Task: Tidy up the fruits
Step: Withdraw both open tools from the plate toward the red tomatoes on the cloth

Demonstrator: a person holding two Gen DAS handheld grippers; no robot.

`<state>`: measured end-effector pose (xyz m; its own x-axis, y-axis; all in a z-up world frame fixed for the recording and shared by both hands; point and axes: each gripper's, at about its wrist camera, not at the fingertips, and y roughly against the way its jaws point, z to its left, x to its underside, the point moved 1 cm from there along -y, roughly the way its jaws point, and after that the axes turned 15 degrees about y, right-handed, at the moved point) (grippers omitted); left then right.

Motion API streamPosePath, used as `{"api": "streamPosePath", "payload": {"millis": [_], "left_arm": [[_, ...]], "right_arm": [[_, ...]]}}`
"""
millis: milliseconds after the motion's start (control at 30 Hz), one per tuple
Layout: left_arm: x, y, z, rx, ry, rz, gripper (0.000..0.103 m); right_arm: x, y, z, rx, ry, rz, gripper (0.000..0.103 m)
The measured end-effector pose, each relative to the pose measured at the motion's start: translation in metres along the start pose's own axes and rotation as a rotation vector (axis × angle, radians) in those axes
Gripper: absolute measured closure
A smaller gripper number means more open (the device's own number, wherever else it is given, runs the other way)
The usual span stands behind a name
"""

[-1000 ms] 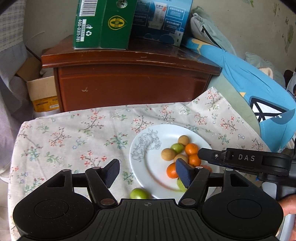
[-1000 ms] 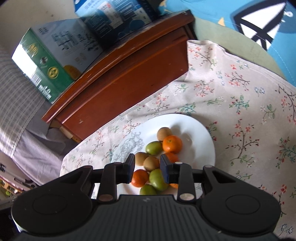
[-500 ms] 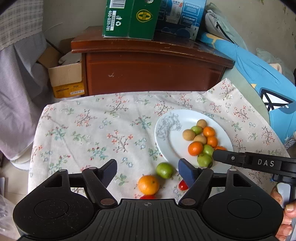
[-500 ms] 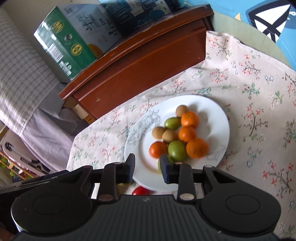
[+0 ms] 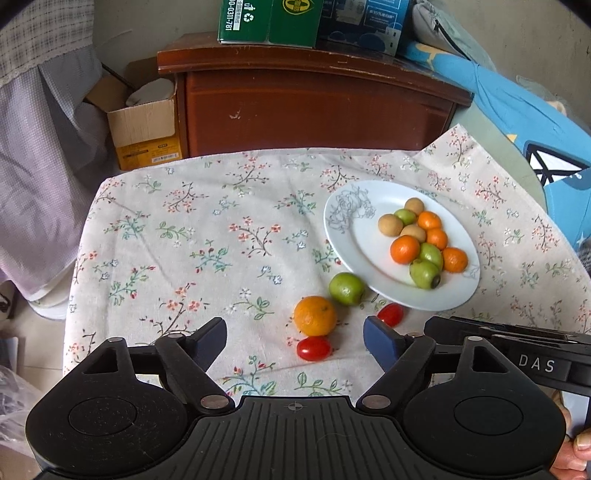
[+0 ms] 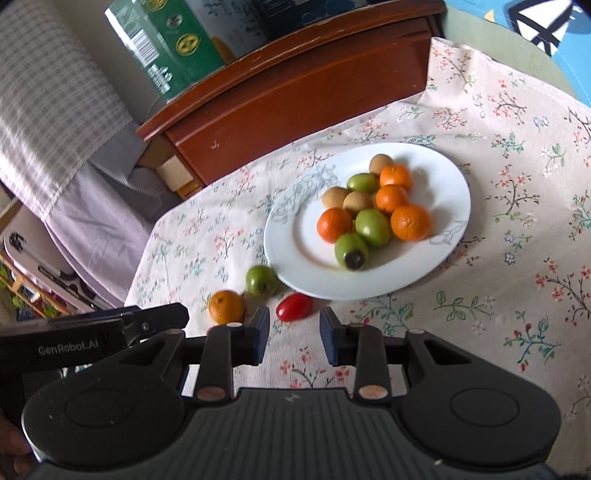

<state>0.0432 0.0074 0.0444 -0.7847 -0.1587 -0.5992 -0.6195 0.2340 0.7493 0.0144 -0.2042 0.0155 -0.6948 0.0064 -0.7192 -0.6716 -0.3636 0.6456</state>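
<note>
A white plate [image 5: 347, 236] [image 6: 443, 177] on the floral cloth holds several small oranges, green fruits and brown fruits. Loose on the cloth in front of it lie an orange [image 5: 314, 315] [image 6: 225, 307], a green fruit [image 5: 346, 288] [image 6: 262, 280] and two red cherry tomatoes [image 5: 314, 348] [image 5: 390, 314]; one tomato shows in the right wrist view [image 6: 294, 307]. My left gripper [image 5: 294, 341] is open and empty, just short of the orange and tomato. My right gripper [image 6: 290, 334] is open and empty, just short of a tomato.
A brown wooden cabinet [image 5: 314, 107] stands behind the table with a green box [image 5: 269, 18] and a blue box [image 5: 364, 20] on top. An open cardboard box [image 5: 144, 125] sits to its left. Blue bedding [image 5: 517, 110] lies to the right.
Both grippers have pulled back from the plate toward the near table edge. The loose orange, green fruit and tomatoes have come into view. The right gripper's fingers have opened wider.
</note>
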Motion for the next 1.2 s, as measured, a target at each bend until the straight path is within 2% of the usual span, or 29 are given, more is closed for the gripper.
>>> {"api": "streamPosePath", "payload": {"millis": [300,733,933,1033,1200], "left_arm": [[0.005,-0.007,0.013,-0.035,0.015,0.020,0.020],[0.013,-0.013,0.018,-0.044,0.007,0.039,0.020],[0.015,-0.014,0.016,-0.036,-0.006,0.044,0.020],[0.016,-0.016,0.015,-0.025,-0.009,0.049,0.020],[0.018,-0.019,0.011,-0.010,-0.022,0.050,0.021]], "right_arm": [[0.007,-0.022,0.009,0.016,0.076,0.025,0.071],[0.007,-0.043,0.022,0.076,0.226,0.000,0.068],[0.007,-0.050,0.025,0.095,0.241,-0.014,0.068],[0.008,-0.051,0.028,0.106,0.263,-0.016,0.074],[0.007,-0.048,0.029,0.085,0.246,-0.006,0.074]]}}
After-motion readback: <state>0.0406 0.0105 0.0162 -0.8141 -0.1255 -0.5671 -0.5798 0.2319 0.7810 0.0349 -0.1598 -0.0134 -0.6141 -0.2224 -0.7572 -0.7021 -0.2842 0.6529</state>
